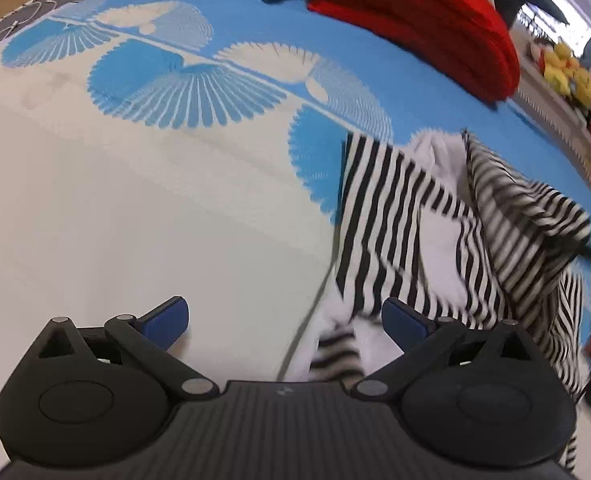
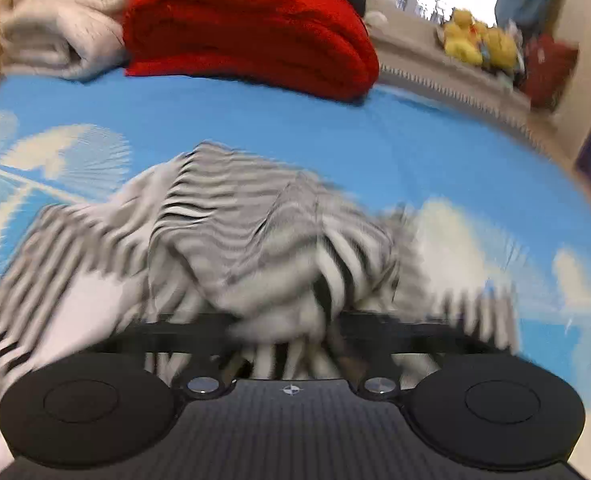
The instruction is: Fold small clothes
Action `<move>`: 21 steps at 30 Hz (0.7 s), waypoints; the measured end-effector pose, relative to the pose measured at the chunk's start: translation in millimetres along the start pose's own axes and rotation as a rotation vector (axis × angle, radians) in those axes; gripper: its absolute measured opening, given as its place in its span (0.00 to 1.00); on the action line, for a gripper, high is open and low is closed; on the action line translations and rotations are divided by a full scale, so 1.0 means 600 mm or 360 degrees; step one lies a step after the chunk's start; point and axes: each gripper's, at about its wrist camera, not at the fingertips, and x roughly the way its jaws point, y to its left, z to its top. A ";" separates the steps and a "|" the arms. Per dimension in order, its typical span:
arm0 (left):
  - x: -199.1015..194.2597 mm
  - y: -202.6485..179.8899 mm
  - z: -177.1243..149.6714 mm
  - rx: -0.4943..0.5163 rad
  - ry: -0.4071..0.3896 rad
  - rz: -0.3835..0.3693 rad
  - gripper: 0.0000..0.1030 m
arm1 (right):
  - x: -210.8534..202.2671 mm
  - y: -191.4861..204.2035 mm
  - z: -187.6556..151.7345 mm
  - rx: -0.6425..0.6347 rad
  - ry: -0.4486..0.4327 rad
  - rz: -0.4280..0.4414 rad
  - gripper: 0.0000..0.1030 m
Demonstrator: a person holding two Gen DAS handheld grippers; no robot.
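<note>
A small black-and-white striped garment (image 1: 435, 220) lies crumpled on a blue and white patterned mat (image 1: 135, 200), at the right of the left wrist view. My left gripper (image 1: 285, 326) is open and empty, its blue pads (image 1: 167, 322) wide apart just left of the garment's near edge. In the right wrist view the garment (image 2: 235, 236) is bunched and blurred directly in front of my right gripper (image 2: 291, 328), which is shut on a fold of it; the cloth drapes over the fingers and hides them. Part of the garment is lifted off the mat.
A folded red blanket (image 2: 251, 28) and a folded cream blanket (image 2: 59, 20) lie at the mat's far edge (image 2: 455, 92). Yellow plush toys (image 2: 479, 44) sit on a ledge at the far right. The red blanket also shows in the left wrist view (image 1: 415, 12).
</note>
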 end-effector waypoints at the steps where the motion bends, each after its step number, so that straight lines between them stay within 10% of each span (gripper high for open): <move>1: -0.002 0.003 0.004 -0.0012 0.0003 -0.0013 1.00 | 0.001 -0.019 0.030 0.0050 -0.0057 -0.0050 0.08; 9: -0.007 -0.007 0.005 0.0013 0.0017 -0.0070 1.00 | -0.157 -0.095 0.192 0.0023 -0.0602 -0.0097 0.08; 14: -0.008 -0.003 0.001 -0.0006 0.0024 -0.0077 1.00 | -0.215 -0.044 0.003 -0.0242 -0.0447 0.0190 0.24; 16: -0.003 -0.006 -0.004 0.0004 0.0050 -0.0083 1.00 | -0.189 0.001 -0.114 -0.0428 -0.0202 0.0315 0.47; 19: -0.001 -0.012 -0.012 0.0025 0.0081 -0.0091 1.00 | -0.147 0.054 -0.257 -0.0677 0.0186 0.0388 0.51; 21: -0.005 -0.016 -0.016 0.0047 0.0064 -0.0106 1.00 | -0.185 0.040 -0.268 -0.0650 -0.0005 0.0382 0.64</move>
